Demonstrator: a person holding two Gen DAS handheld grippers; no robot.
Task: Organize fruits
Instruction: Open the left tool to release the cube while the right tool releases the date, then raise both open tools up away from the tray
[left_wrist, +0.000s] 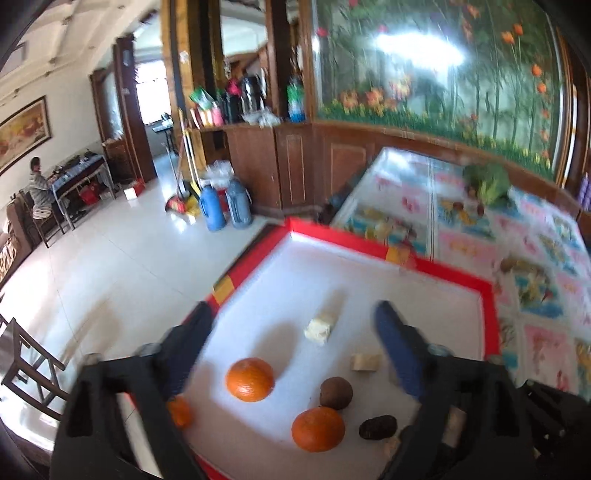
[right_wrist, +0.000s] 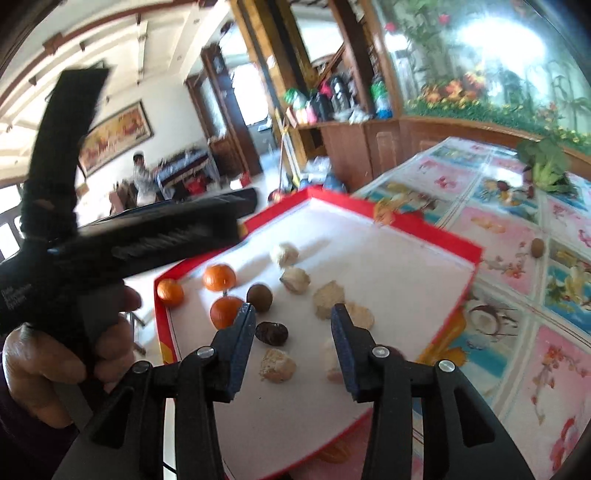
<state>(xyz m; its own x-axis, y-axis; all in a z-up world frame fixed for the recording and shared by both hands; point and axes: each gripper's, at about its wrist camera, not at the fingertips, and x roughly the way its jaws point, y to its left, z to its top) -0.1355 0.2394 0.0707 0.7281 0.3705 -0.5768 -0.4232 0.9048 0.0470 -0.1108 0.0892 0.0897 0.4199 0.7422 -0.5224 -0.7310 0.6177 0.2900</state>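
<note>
Left wrist view: my left jaws (left_wrist: 291, 354) wide apart, nothing gripped, above red-rimmed tray (left_wrist: 369, 242). Oranges (left_wrist: 250, 379) and brown fruit (left_wrist: 335, 393) lie on tray floor below. Right jaws (right_wrist: 293, 336) partly open, empty, over pale lumps (right_wrist: 328, 298). Tray sits on patterned surface (right_wrist: 517, 266).

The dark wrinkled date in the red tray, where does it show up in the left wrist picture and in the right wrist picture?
Left wrist view: the date lies low and right of centre, just right of the nearest orange.
Right wrist view: the date sits near the centre, beside the inner finger of the right gripper.
Shared landmark: the round brown fruit lies just beyond the date in both views.
</note>
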